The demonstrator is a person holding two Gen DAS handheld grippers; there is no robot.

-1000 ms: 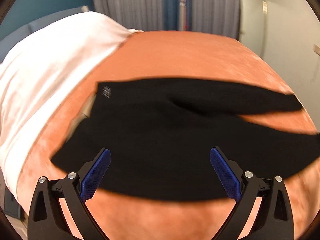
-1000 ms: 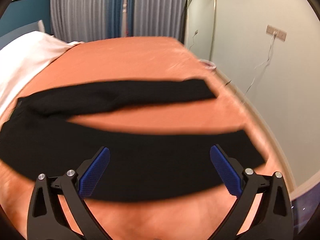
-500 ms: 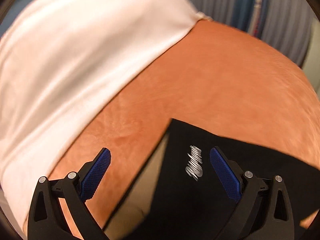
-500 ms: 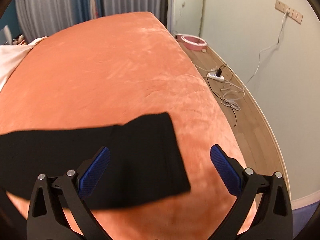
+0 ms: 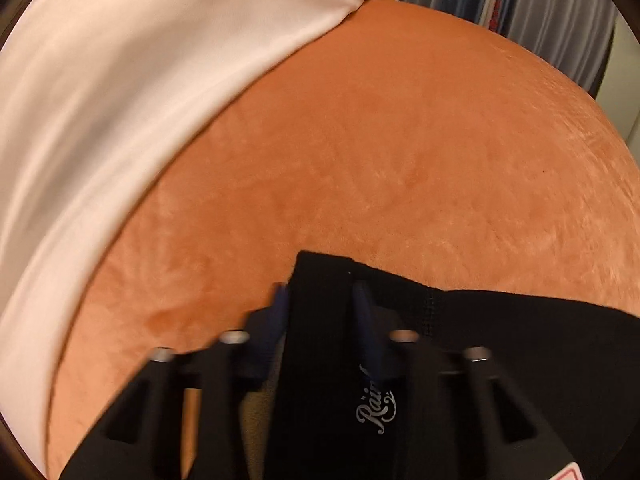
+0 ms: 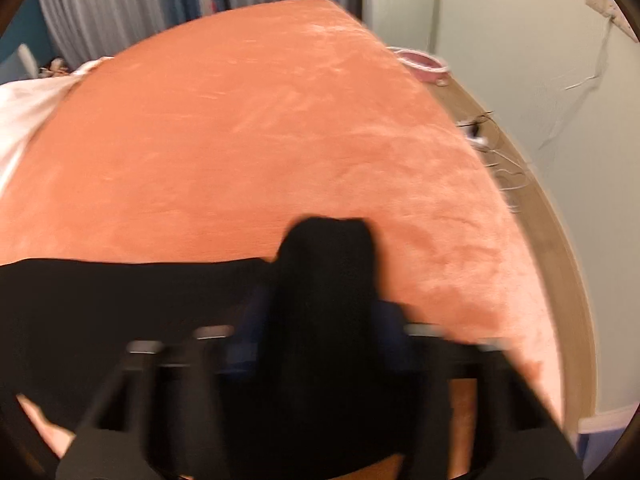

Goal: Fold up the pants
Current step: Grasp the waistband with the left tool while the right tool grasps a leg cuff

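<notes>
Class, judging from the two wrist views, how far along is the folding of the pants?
Barely begun. Done: the black pants lie on the orange bedspread, and both ends are gripped. In hand: the left gripper is shut on the end bearing the logo, and the right gripper is shut on a leg end. Left: every fold, since none is visible.

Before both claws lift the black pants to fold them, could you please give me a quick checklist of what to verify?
1. Left claw shut on the pants at the logo end: ok.
2. Right claw shut on the leg end: ok.
3. Both layers caught in each grip: cannot tell.
4. Bare orange bedspread ahead to fold onto: ok.
5. Far leg's position: cannot tell, out of view.
</notes>
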